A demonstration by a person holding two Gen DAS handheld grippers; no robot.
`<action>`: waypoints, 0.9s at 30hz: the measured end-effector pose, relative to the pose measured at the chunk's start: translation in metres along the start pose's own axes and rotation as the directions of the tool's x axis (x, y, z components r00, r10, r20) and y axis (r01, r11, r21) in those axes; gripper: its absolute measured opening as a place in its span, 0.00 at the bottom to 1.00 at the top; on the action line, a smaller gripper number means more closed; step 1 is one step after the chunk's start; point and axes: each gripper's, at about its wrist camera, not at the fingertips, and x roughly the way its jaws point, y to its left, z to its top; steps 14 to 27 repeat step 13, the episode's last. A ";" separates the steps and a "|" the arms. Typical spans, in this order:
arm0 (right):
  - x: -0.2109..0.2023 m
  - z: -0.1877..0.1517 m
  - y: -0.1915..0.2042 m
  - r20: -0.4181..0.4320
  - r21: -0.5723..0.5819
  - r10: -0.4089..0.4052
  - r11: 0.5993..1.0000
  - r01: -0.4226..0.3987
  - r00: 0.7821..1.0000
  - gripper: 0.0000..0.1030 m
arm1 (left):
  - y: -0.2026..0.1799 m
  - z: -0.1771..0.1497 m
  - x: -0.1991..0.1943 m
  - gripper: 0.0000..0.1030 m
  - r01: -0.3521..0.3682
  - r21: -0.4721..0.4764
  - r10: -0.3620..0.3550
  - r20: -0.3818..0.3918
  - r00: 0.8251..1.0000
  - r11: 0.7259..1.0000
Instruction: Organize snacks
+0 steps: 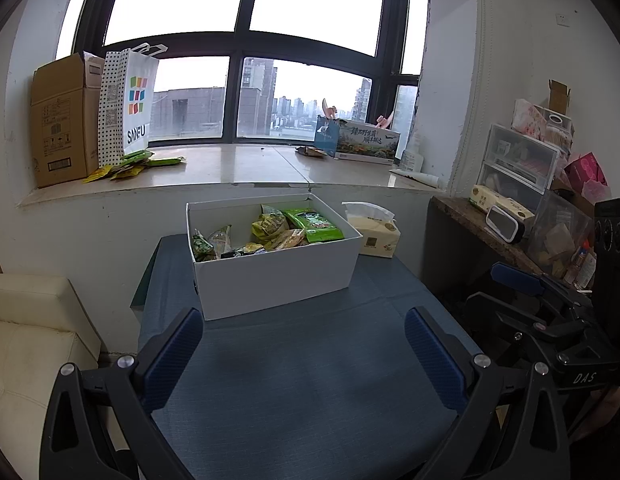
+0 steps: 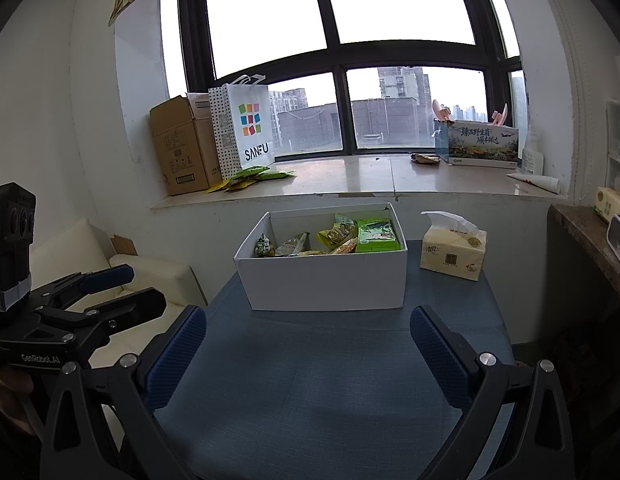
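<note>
A white box stands on the blue counter, toward its far edge and just below the window sill. Inside the box lie the snacks: a green packet against the right wall, yellow-green wrappers in the middle, and darker patterned packets at the left end. They fill only the bottom of the box, below its rim.

The left hand-held gripper hovers over the bare counter in front of the box, its two blue-padded fingers spread wide with nothing between them. The right hand-held gripper is in much the same pose, jaws wide and empty, also short of the box. Each one shows at the edge of the other's view.

A tissue pack sits on the counter just beside the box's right wall. On the sill, more green and yellow snack packets are scattered at the foot of a white shopping bag, which leans beside a cardboard carton. Farther right on the sill a printed box stands with a few brown wrappers near it. A cream sofa stands to the left of the counter.
</note>
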 end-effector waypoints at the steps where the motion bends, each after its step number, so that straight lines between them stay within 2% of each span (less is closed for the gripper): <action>1: 0.000 0.000 0.000 0.000 0.000 0.002 1.000 -0.002 1.000 1.00 | 0.000 0.000 0.000 1.00 0.002 0.001 -0.002 -0.001 1.000 1.000; 27: 0.000 0.000 -0.001 -0.002 -0.003 0.000 1.000 0.000 1.000 1.00 | 0.000 0.002 -0.002 1.00 0.023 -0.001 -0.023 0.001 1.000 1.000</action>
